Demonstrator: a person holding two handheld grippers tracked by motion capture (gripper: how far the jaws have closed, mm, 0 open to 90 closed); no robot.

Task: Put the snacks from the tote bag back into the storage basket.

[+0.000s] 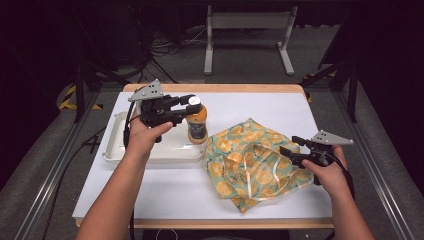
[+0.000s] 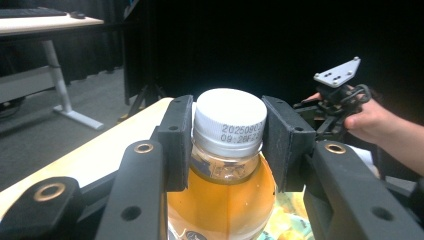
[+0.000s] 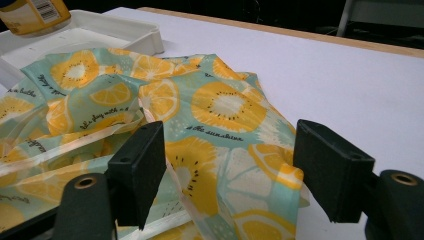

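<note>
Currently: left tongs clamp white-capped orange juice bottle; keep it upright. Right tongs gape open over lemon-print bag.

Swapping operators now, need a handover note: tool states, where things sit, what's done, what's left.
Left tool: shut on the bottle at its white cap, over the white tray's right end.
Right tool: open, jaws either side of the fruit-print bag's edge, not pinching it.
Done: bottle gripped.
Left, likely: open the bag and put the bottle inside; the bag lies flat and crumpled on the table.
</note>
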